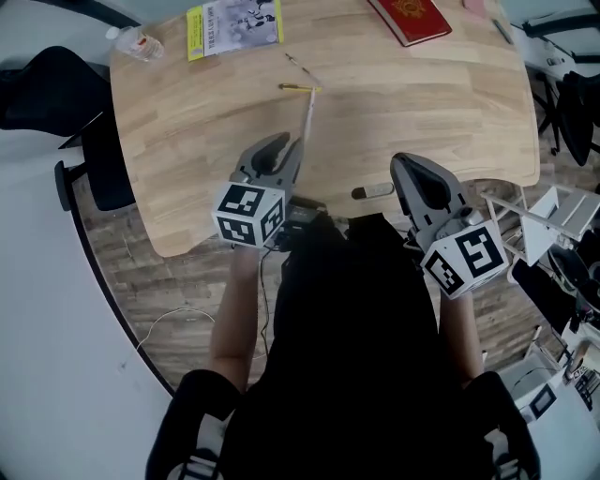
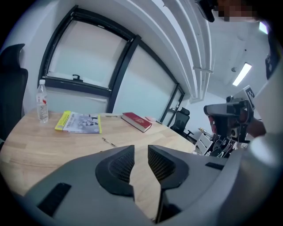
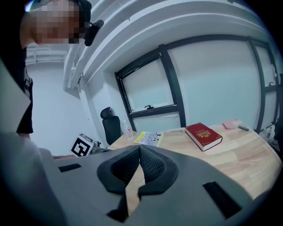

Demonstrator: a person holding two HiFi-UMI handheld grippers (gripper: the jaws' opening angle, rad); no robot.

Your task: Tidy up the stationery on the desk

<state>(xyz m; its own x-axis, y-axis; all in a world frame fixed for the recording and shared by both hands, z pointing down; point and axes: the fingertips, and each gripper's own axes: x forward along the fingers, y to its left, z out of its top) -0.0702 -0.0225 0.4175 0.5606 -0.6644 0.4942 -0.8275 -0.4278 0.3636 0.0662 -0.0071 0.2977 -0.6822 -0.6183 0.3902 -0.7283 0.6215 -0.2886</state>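
On the wooden desk (image 1: pixel 450 112) lie a yellow pencil (image 1: pixel 300 88), a thin pen (image 1: pixel 298 64), a long pale stick (image 1: pixel 308 117) and a grey marker (image 1: pixel 372 191) close to the front edge. My left gripper (image 1: pixel 272 155) hovers over the front edge, its jaws a narrow gap apart and empty (image 2: pixel 141 152). My right gripper (image 1: pixel 417 178) is held near the marker with its tips touching and nothing between them (image 3: pixel 139 148). A pen (image 2: pixel 108 141) lies ahead of the left gripper.
A yellow-edged booklet (image 1: pixel 232 26), a red book (image 1: pixel 410 19) and a water bottle (image 1: pixel 138 42) are at the far side. A pink item (image 3: pixel 229 125) lies at the far right corner. Office chairs (image 1: pixel 103 169) stand left of the desk; a white rack (image 1: pixel 553 216) stands right.
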